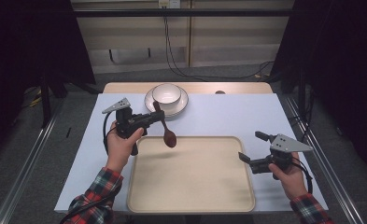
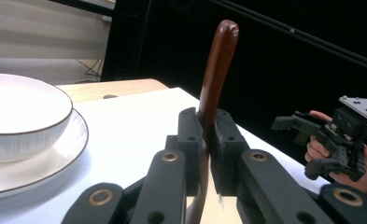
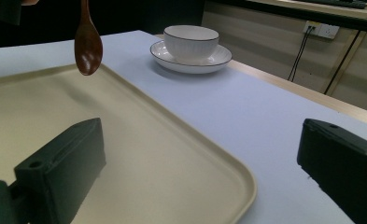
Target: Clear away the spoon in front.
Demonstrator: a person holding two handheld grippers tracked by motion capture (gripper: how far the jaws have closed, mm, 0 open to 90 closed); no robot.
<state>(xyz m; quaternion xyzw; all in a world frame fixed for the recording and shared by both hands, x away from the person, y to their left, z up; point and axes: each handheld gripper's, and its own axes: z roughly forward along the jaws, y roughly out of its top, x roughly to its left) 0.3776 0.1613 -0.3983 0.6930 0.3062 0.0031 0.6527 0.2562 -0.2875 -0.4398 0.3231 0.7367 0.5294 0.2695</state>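
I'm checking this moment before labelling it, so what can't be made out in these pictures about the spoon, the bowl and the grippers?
- Bowl contents: the rim hides the inside in both gripper views; too small in the high view.
- Wooden spoon: its bowl end is hidden behind the left gripper in the left gripper view; its handle is cut off by the top edge in the right gripper view.
- Tray: its near part is cut off by the bottom edge in the right gripper view.

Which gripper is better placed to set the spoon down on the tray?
Left: the left gripper is shut on the spoon, hanging over the tray edge. The right gripper is open, apart.
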